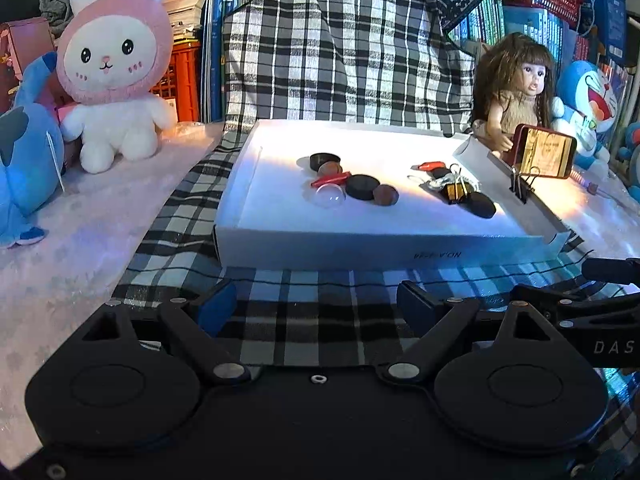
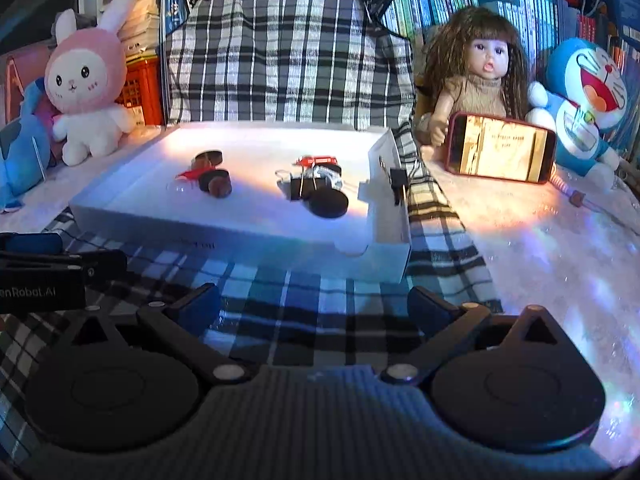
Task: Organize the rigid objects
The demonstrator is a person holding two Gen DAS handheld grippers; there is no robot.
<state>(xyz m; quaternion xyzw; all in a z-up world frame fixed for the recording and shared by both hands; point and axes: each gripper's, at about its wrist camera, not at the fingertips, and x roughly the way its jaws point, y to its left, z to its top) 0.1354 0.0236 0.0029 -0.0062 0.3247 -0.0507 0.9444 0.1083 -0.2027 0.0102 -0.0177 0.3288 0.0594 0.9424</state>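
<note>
A white shallow box (image 1: 360, 246) (image 2: 120, 216) lies on a plaid cloth. Inside it sit two clusters of small things: black discs (image 1: 362, 187) (image 2: 329, 204), brown beads (image 1: 385, 194), a red clip (image 1: 331, 179) and a clear dome (image 1: 329, 195) on the left, binder clips and keyrings (image 1: 454, 184) (image 2: 312, 178) on the right. A black binder clip (image 1: 520, 184) (image 2: 398, 179) grips the box's right wall. My left gripper (image 1: 316, 304) is open above the cloth, in front of the box. My right gripper (image 2: 314, 302) is also open, nothing between its fingers, near the box's front right corner.
A pink rabbit plush (image 1: 114, 68) and a blue plush (image 1: 24, 152) stand left of the box. A doll (image 2: 480, 76), a phone (image 2: 500, 148) leaning on it and a blue cat plush (image 2: 584, 104) are at the right. Books and crates fill the back.
</note>
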